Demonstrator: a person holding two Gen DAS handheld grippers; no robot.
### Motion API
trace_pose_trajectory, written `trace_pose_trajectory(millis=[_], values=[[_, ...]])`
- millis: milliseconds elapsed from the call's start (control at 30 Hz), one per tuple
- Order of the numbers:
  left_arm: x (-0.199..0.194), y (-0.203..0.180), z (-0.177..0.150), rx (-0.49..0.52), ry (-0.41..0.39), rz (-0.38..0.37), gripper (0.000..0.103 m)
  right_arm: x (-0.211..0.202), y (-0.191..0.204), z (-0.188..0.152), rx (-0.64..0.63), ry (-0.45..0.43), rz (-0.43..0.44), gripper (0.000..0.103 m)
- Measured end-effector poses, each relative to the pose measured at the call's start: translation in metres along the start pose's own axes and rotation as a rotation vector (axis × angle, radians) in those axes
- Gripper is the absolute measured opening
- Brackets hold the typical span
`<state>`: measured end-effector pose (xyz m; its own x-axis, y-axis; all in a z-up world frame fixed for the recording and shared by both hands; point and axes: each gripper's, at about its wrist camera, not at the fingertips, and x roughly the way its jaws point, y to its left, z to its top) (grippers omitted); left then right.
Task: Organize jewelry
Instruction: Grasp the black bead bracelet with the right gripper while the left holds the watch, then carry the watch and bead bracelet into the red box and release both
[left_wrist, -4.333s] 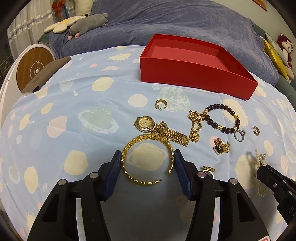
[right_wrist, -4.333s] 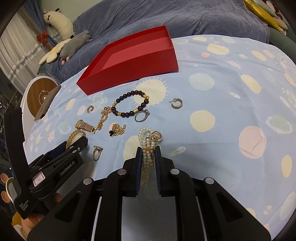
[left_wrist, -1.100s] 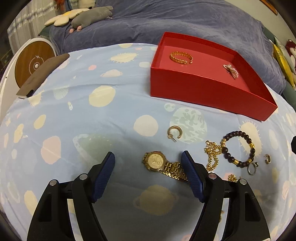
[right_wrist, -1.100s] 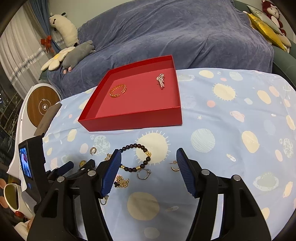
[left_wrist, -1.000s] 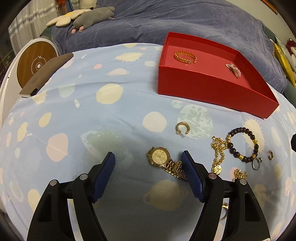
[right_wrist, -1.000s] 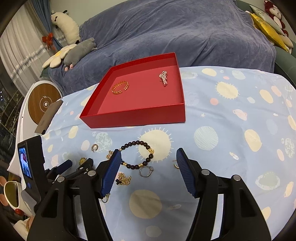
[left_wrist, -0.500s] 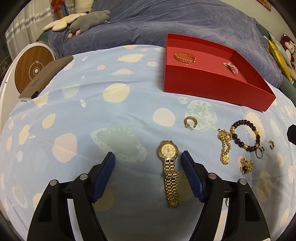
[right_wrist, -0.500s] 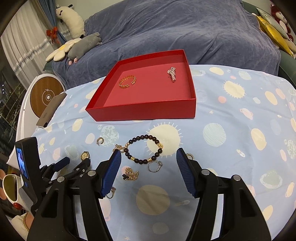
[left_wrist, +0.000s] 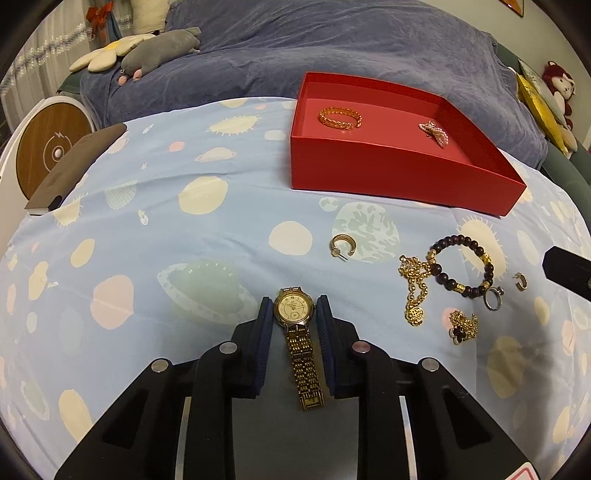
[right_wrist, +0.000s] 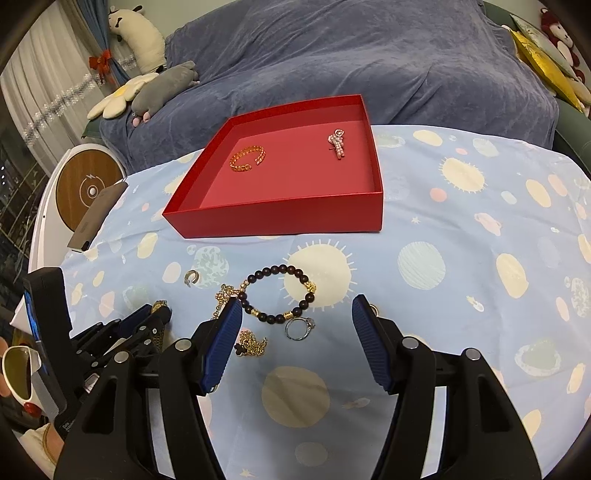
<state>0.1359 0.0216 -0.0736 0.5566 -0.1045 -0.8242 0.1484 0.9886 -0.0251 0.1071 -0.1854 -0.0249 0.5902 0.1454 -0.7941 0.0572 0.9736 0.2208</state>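
Note:
A gold watch (left_wrist: 294, 309) lies on the spotted blue cloth, strap toward me. My left gripper (left_wrist: 294, 300) is closing on it, and both blue pads touch the sides of the watch face. The red box (left_wrist: 388, 177) stands behind and holds a gold bangle (left_wrist: 340, 117) and a pearl piece (left_wrist: 434, 131). My right gripper (right_wrist: 297, 305) stands open above a dark beaded bracelet (right_wrist: 280, 268) and a silver ring (right_wrist: 297, 328), with nothing held. A gold chain (left_wrist: 415, 291) and a hoop earring (left_wrist: 342, 245) lie loose on the cloth.
A second small hoop (left_wrist: 520, 282) and a chain with a black clover (right_wrist: 251, 345) lie near the bracelet. A dark flat case (left_wrist: 74, 166) and a round wooden disc (left_wrist: 51, 151) sit at the table's left edge. A blue sofa with plush toys is behind.
The left jaws have come together from wide apart onto the watch face, which now lies centred between them. The right gripper has stayed open in place.

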Motion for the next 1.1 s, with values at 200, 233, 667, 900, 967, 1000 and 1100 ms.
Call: trace_pose_trajectory(millis=[200,233,667,900,967,1000,1100], values=[[-0.019,0.004,0.008,-0.028,-0.010,-0.053,0.021,0.017,0.005,-0.003,-0.032,0.038,-0.011,0.054],[-0.022,0.005,0.009,-0.030,-0.014,-0.057,0.021,0.021,0.005,-0.003,-0.034,0.047,-0.012,0.049],[-0.030,0.014,0.015,-0.076,-0.030,-0.068,0.021,0.062,0.003,0.010,-0.043,0.072,-0.044,0.032],[-0.029,0.013,0.015,-0.080,-0.021,-0.072,0.021,0.067,0.005,0.006,-0.079,0.084,-0.076,0.010],[-0.029,0.014,0.016,-0.082,-0.021,-0.071,0.021,0.066,0.006,0.005,-0.083,0.083,-0.078,0.008],[-0.029,0.014,0.017,-0.085,-0.022,-0.071,0.021,0.065,0.006,0.005,-0.078,0.082,-0.072,0.008],[-0.031,0.014,0.020,-0.090,-0.030,-0.075,0.021,0.053,0.008,0.006,-0.066,0.059,-0.043,0.008]])
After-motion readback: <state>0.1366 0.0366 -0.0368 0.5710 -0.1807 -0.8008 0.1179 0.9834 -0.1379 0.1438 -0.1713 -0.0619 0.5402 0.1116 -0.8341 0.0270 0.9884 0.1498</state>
